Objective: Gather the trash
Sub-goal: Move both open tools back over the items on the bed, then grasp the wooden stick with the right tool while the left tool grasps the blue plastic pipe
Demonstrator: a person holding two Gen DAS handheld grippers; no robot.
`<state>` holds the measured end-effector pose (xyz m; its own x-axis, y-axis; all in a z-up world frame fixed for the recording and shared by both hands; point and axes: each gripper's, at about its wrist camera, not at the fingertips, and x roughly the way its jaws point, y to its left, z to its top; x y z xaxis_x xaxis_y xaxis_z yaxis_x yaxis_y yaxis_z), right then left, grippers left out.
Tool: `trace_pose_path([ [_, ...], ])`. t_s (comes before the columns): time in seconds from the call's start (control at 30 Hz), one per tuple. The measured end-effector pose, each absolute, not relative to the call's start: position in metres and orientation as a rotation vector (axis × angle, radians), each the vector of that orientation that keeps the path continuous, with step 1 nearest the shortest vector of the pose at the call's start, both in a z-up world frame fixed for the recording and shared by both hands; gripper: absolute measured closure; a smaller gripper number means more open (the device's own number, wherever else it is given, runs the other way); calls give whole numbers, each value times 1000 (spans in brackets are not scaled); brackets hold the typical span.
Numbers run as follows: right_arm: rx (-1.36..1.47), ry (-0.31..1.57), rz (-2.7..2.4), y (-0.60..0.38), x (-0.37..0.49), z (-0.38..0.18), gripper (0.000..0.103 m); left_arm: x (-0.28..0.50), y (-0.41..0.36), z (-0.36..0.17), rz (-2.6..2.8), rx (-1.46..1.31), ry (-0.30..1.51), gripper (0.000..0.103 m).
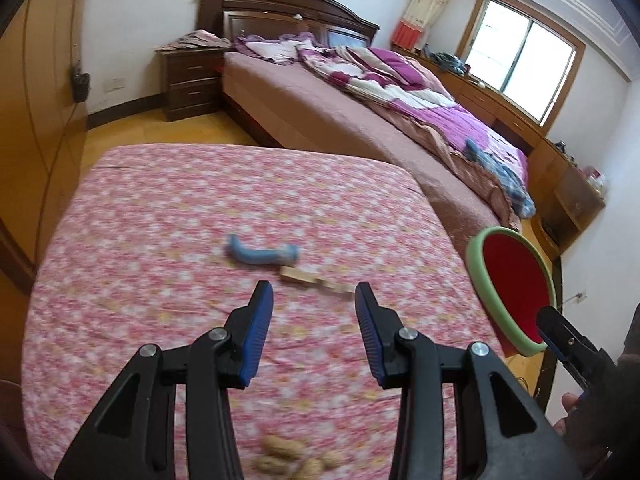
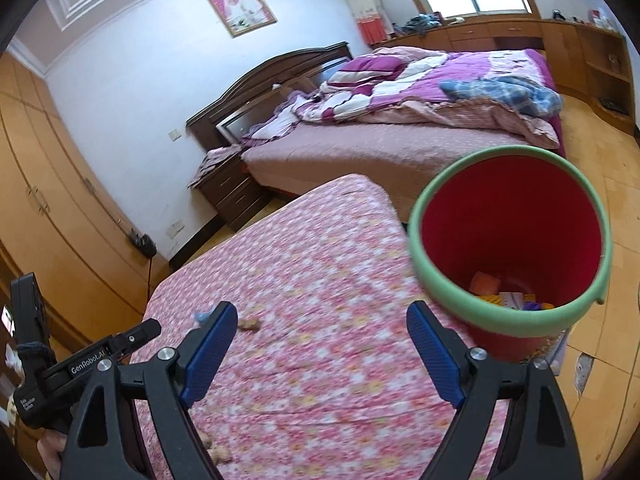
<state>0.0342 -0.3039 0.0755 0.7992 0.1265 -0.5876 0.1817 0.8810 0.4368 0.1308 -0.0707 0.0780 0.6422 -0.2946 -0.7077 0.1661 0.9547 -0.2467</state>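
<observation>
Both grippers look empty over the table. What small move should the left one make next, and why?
Probably ease the left hand-held gripper forward and down onto the blue scrap. Its jaws stand open and empty, the scrap lies loose just ahead on the cloth, and the red bin waits to the right.

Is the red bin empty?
No: in the right wrist view the bin already holds several colourful scraps at its bottom.
</observation>
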Motion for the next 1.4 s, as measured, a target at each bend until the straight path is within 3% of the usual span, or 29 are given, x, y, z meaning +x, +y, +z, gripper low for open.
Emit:
trace_pose_path([
  [0.6, 399, 731, 16, -219, 52, 70, 15, 133, 25, 59, -47, -108, 784, 60],
  [1.4, 292, 962, -35, -135, 166, -4, 15, 166, 76, 1, -5, -234, 846, 60],
])
